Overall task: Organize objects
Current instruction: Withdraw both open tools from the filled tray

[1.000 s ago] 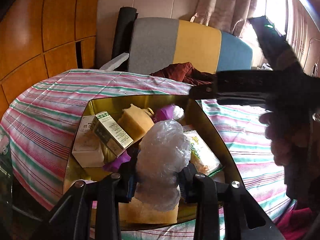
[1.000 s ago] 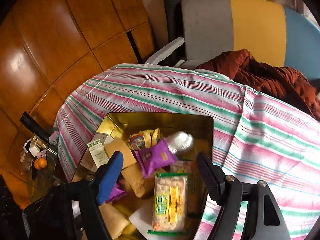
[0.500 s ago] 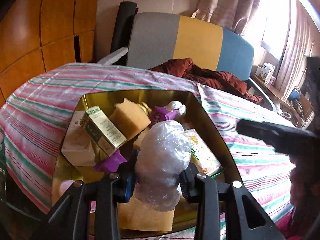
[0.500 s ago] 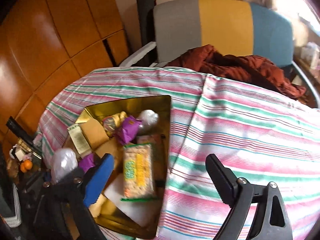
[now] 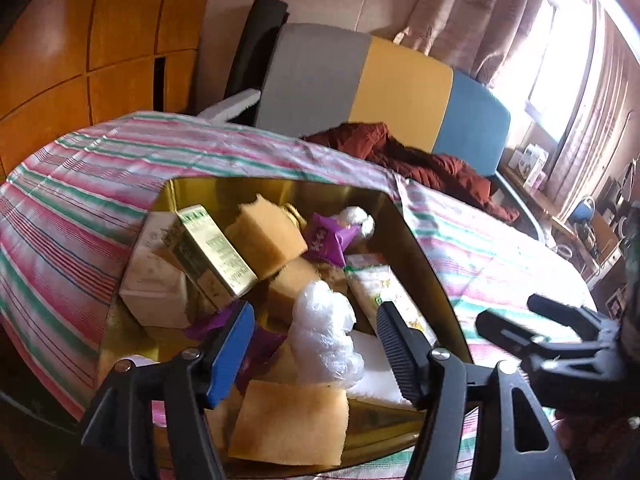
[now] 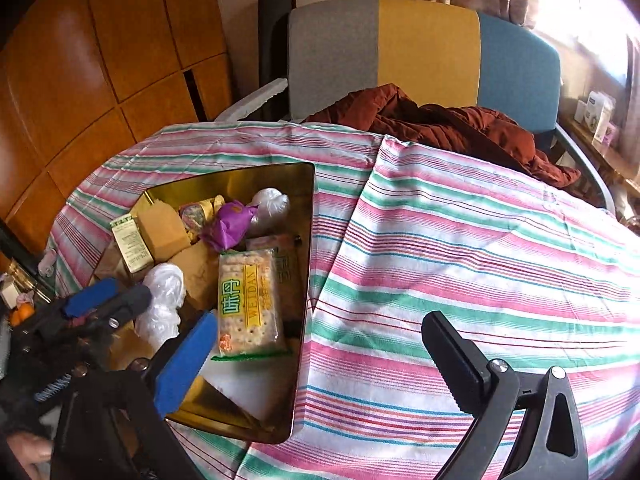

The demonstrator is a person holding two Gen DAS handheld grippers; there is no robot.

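A gold tray (image 5: 420, 240) on the striped tablecloth holds several items: a green-and-gold box (image 5: 212, 256), yellow sponges (image 5: 268, 236), a purple wrapper (image 5: 326, 236), a cracker pack (image 6: 246, 300) and a crumpled clear plastic bag (image 5: 322, 332). My left gripper (image 5: 314, 320) is open, its jaws either side of the plastic bag, which rests in the tray; the bag also shows in the right wrist view (image 6: 162, 304). My right gripper (image 6: 320, 354) is open and empty above the tray's right rim (image 6: 306, 280) and the cloth.
The striped tablecloth (image 6: 460, 260) spreads right of the tray. A grey, yellow and blue chair (image 6: 420, 48) with a rust-red jacket (image 6: 440, 124) stands behind the table. Wooden panels (image 6: 100, 60) line the left wall. Small clutter sits at the table's left edge (image 6: 20, 300).
My left gripper has opened and let go of the plastic bag, which now lies in the tray. My right gripper has swung right, off the tray and over the cloth.
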